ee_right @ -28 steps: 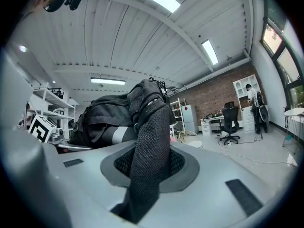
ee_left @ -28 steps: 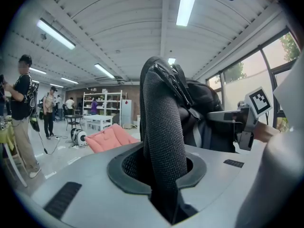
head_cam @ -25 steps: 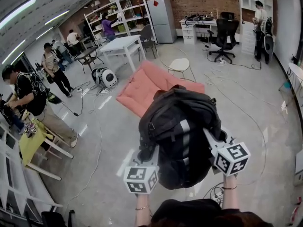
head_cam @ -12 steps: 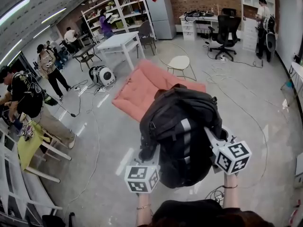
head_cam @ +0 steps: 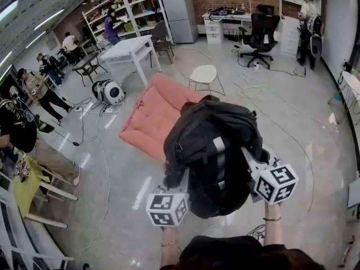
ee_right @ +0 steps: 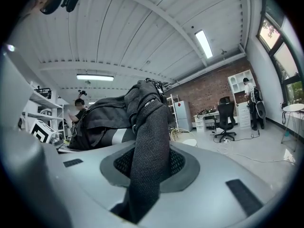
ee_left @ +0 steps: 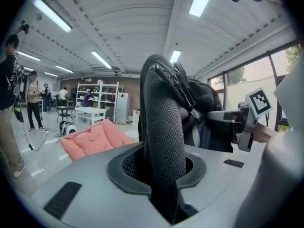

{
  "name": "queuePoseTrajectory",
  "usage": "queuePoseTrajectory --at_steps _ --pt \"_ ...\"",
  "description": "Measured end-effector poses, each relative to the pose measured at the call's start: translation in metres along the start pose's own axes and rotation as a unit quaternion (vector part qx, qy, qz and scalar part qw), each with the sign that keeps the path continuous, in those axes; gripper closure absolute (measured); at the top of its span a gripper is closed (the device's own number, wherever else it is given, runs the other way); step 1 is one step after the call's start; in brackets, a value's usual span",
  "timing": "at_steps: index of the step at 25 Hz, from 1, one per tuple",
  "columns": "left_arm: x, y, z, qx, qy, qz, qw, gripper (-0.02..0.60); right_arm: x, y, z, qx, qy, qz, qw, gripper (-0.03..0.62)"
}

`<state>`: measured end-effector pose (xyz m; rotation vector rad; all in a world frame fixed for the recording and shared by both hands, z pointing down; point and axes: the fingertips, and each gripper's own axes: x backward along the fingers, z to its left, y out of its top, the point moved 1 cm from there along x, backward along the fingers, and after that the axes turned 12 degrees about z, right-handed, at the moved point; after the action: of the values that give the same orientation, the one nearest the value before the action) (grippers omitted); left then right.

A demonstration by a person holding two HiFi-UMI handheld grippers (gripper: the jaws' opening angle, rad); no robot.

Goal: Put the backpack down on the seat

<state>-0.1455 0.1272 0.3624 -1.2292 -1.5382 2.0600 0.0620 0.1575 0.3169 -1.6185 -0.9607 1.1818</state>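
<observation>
Black padded mesh makes up the shoulder strap (ee_left: 164,127), which is clamped between the jaws of the left hand-held gripper (ee_left: 166,189). The jaws are closed to a narrow gap on the strap's thick, knitted weave. Between the two grippers the backpack (head_cam: 216,156) is held in the air above the glossy grey floor (head_cam: 112,167). It is a bulky, rounded black bag of smooth woven fabric with a pale grey stripe down its middle. Beyond it a soft salmon-pink cushion (head_cam: 149,114) lies flat on the floor, and a round cream seat (head_cam: 203,73) on thin wire legs stands just behind the cushion. At the right, a second mesh strap (ee_right: 147,137) is pinched by the right hand-held gripper (ee_right: 142,194), whose jaws are likewise drawn nearly together on it.
</observation>
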Motion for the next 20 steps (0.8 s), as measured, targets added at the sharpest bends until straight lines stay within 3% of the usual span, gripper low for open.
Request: queuePoseTrajectory --at_steps 20 --pt "-0.101 0.050 0.046 -0.006 -0.040 0.003 0.9992 0.486 -0.087 0.033 -0.055 -0.020 -0.047 -0.005 0.999 0.513"
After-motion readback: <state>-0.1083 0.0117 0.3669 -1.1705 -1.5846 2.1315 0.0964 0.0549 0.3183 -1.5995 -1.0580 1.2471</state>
